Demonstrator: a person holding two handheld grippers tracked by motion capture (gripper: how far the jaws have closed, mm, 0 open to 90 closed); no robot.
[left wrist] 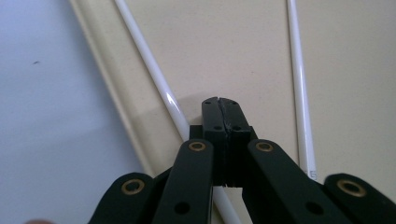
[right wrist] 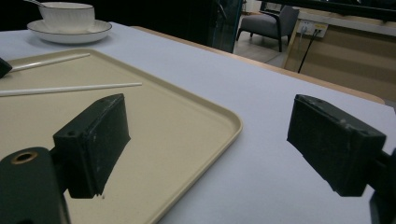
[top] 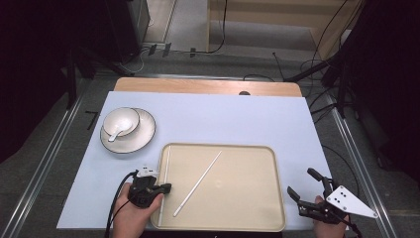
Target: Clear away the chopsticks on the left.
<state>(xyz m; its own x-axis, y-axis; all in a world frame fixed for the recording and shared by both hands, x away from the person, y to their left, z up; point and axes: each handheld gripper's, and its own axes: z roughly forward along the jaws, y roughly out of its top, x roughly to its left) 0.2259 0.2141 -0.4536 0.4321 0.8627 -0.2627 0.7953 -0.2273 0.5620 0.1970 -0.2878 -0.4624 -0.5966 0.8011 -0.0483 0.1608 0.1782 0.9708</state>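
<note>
White chopstick (left wrist: 154, 77) lies beside your closed, empty left gripper (left wrist: 219, 103) over the tray (top: 247, 208); right gripper (top: 303, 184) gapes open.

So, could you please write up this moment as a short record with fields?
surface: pale blue mat on a wooden table
tray: beige tray near the front edge
chopsticks: two white ones, left chopstick along the tray's left wall, other chopstick lying diagonally
left gripper: jaws shut, over the left chopstick; a grip cannot be told
right gripper: open, right of the tray
dishes: bowl with spoon on a plate, far left
</note>
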